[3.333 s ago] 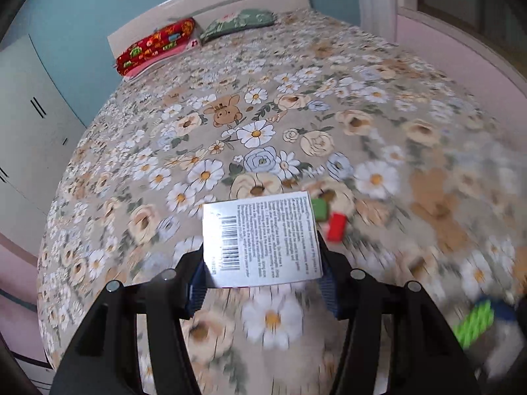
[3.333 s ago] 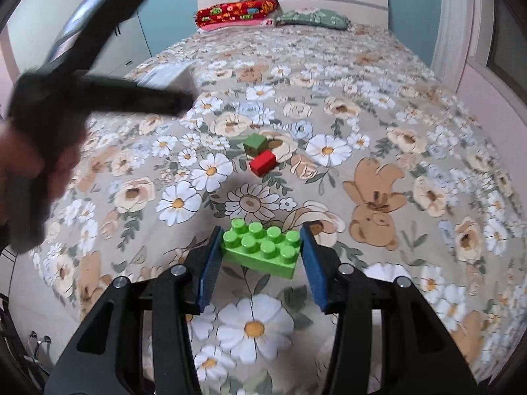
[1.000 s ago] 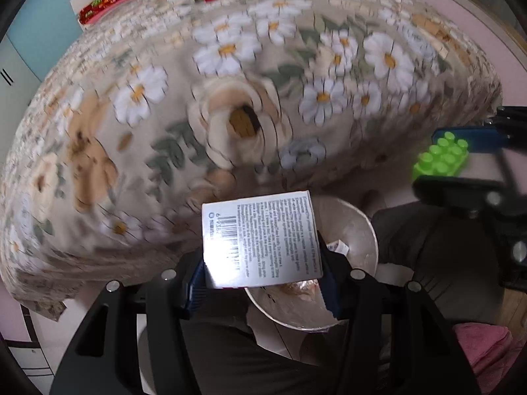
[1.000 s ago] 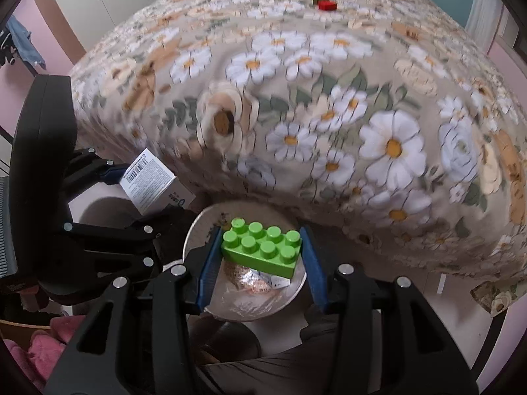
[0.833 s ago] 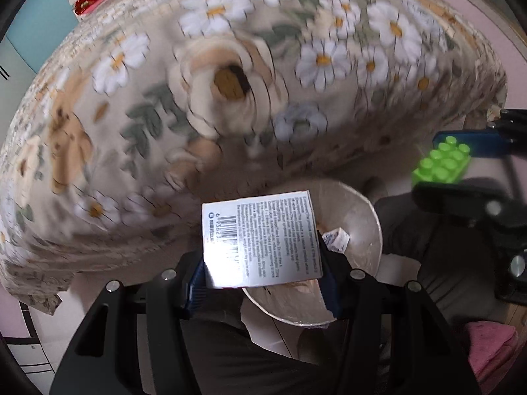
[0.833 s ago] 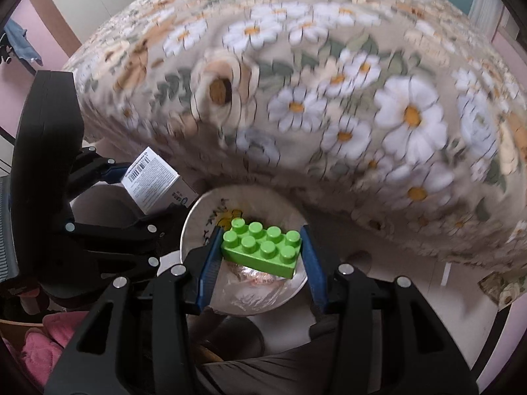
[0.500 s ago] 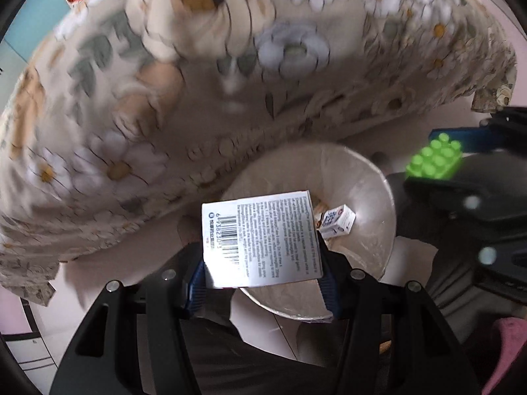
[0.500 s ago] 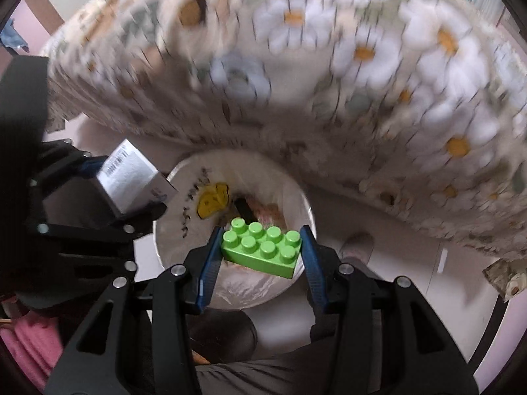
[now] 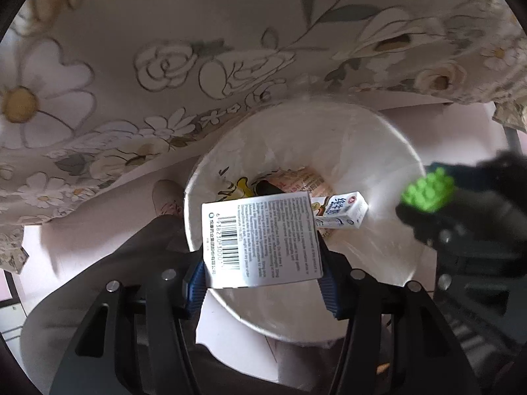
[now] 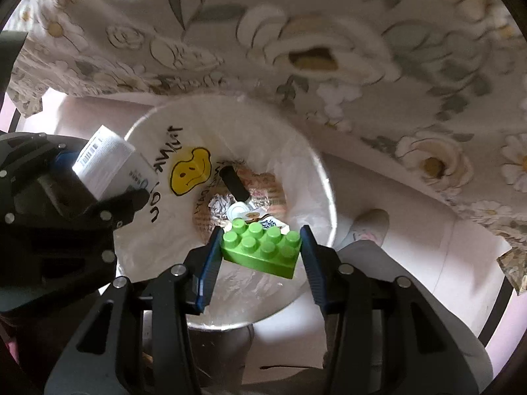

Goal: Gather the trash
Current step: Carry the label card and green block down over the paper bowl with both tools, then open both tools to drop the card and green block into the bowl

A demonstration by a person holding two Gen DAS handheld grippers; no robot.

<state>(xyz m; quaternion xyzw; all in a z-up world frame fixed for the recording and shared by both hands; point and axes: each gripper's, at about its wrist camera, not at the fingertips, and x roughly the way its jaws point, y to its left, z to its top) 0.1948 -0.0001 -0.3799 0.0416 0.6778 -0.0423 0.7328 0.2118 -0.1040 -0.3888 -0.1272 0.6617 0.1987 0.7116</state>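
Observation:
My left gripper (image 9: 262, 256) is shut on a white cardboard box (image 9: 260, 238) with a barcode, held over the near rim of a round white trash bin (image 9: 388, 164) on the floor. My right gripper (image 10: 260, 250) is shut on a green toy brick (image 10: 262, 248), hanging above the bin's (image 10: 316, 161) opening. The bin holds a small milk carton (image 9: 341, 212), crumpled foil (image 10: 219, 207), wrappers and a dark tube. In the right wrist view the left gripper (image 10: 102, 177) with its box (image 10: 105, 159) is at the bin's left rim. The brick (image 9: 428, 192) shows blurred at the right of the left wrist view.
The flowered bedspread (image 9: 164, 65) hangs down just beyond the bin and fills the top of both views. A person's dark trouser leg (image 9: 98, 293) and a light shoe (image 10: 369, 227) stand beside the bin on the pale floor (image 10: 428, 247).
Both grippers have sunk from bed height down to just above the bin, which now looks much larger. The box and the brick stay gripped as before.

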